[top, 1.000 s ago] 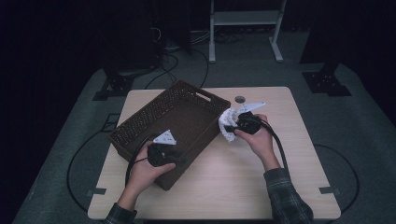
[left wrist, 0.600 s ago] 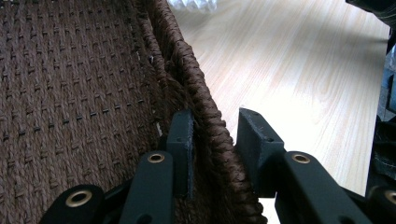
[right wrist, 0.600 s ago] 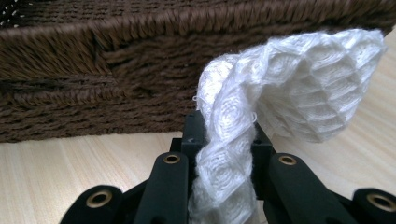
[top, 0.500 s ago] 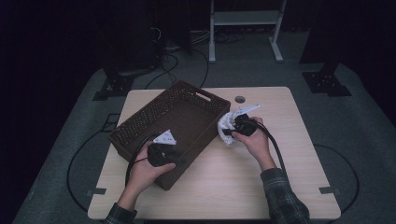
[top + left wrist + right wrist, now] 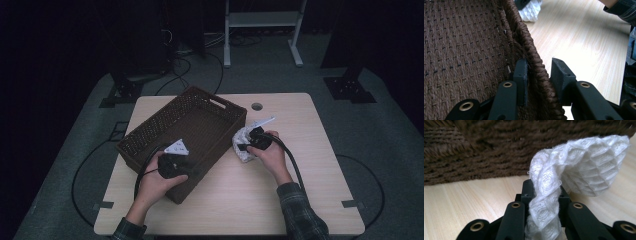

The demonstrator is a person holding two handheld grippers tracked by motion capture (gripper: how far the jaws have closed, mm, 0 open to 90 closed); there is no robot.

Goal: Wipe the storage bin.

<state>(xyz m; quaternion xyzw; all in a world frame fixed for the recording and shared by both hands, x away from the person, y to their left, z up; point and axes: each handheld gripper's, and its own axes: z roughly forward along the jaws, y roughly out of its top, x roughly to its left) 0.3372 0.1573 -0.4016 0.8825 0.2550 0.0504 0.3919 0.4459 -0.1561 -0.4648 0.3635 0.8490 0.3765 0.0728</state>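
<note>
A brown woven basket [image 5: 200, 125] stands on the left half of the wooden table [image 5: 310, 200]. My left gripper [image 5: 190, 169] straddles the basket's near wall, shut on it: in the left gripper view the jaws [image 5: 540, 68] sit one inside and one outside the rim [image 5: 534, 52]. A white waffle-textured cloth [image 5: 244, 155] lies bunched against the basket's right wall. My right gripper [image 5: 243, 146] is shut on it. The cloth [image 5: 594, 165] rises out of the right gripper [image 5: 544, 188] and folds over to the right, just in front of the basket wall [image 5: 511, 150].
The white cloth [image 5: 531, 11] also peeks past the basket rim in the left gripper view. A round hole [image 5: 257, 106] marks the table's far edge. Cables trail from both grippers toward the near edge. A metal stand [image 5: 260, 30] and cables sit on the floor beyond the table.
My right gripper has come down toward the table with the cloth, drawing closer to the basket's right wall. The left gripper has stayed put on the basket.
</note>
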